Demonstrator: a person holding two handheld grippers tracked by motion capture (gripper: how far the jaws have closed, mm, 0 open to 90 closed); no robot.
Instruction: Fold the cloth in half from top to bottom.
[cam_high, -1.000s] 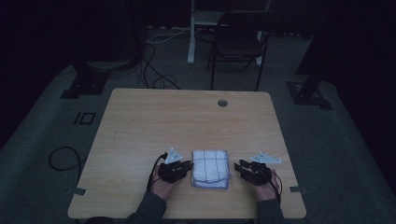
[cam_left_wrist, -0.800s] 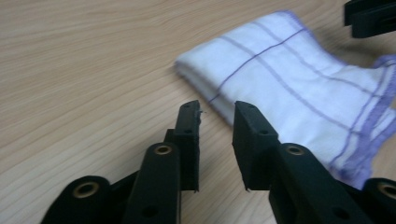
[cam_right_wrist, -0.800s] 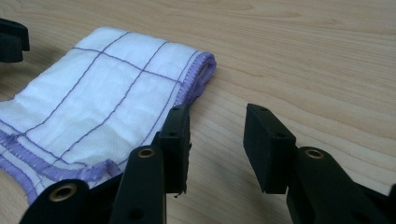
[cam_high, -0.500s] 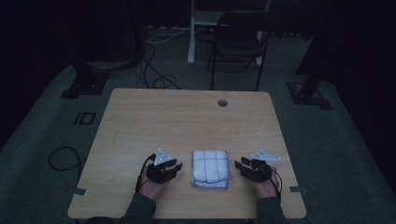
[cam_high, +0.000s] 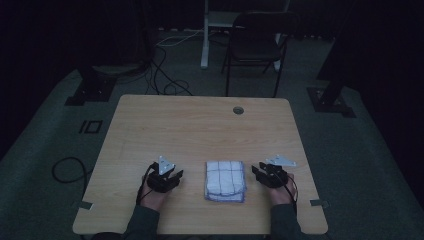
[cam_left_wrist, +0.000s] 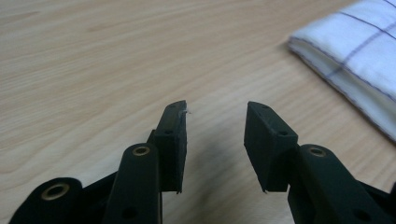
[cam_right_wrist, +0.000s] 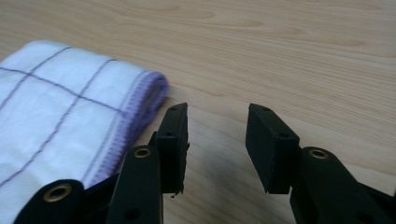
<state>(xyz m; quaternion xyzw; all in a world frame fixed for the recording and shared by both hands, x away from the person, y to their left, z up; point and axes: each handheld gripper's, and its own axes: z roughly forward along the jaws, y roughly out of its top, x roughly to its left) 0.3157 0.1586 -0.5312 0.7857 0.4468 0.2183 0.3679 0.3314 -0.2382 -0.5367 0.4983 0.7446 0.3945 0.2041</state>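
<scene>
A folded white cloth with purple grid lines (cam_high: 225, 180) lies near the front edge of the light wooden table (cam_high: 200, 130). The left tool (cam_high: 168, 176) and right tool (cam_high: 261, 172) flank it, both released, jaws apart over bare wood.

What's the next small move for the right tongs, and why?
Probably shift the right tongs sideways toward the folded cloth and close on its purple-stitched edge. The jaws stand open over bare table, just beside that edge, holding nothing.
</scene>
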